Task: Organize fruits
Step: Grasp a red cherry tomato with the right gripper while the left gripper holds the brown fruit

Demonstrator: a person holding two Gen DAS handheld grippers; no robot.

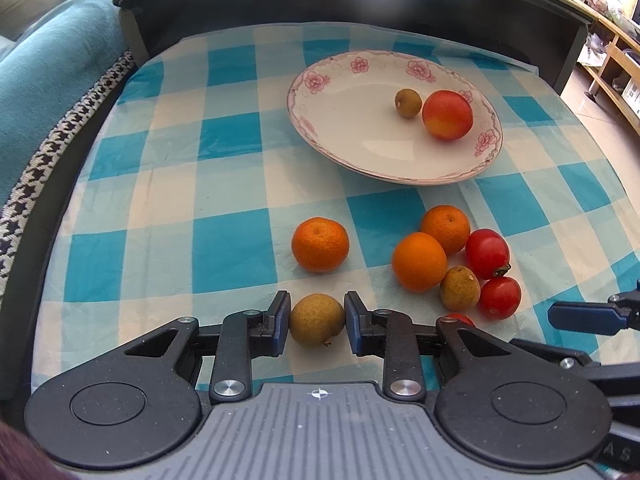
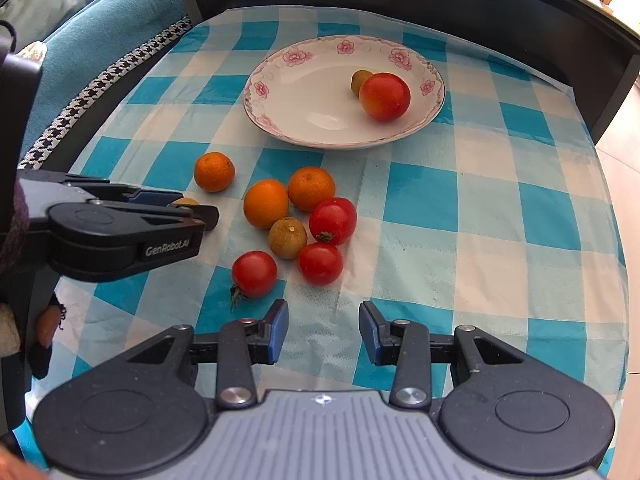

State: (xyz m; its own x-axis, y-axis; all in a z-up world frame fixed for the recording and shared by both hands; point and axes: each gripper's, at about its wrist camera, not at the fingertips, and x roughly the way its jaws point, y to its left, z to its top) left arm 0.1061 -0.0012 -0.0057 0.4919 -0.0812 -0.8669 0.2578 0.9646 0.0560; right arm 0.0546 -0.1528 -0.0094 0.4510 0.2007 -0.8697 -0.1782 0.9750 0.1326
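Note:
My left gripper [image 1: 317, 320] is shut on a brown longan [image 1: 317, 319], its pads touching both sides, low over the checked cloth. In the right wrist view the left gripper [image 2: 200, 212] shows from the side with the longan [image 2: 184, 201] mostly hidden. A flowered plate [image 1: 340, 128] holds a small longan [image 1: 408, 103] and a red-yellow fruit [image 1: 447, 115]. On the cloth lie three oranges [image 1: 320, 244], a second brown longan [image 1: 460, 288] and red tomatoes [image 1: 487, 253]. My right gripper [image 2: 323, 330] is open and empty, just in front of the tomatoes [image 2: 254, 274].
The blue-and-white checked cloth [image 2: 480, 220] covers a table with a dark raised rim [image 1: 360, 4] at the back. A teal sofa [image 1: 48, 80] with a houndstooth-trimmed cover lies to the left. Wooden shelving [image 1: 616, 64] stands at far right.

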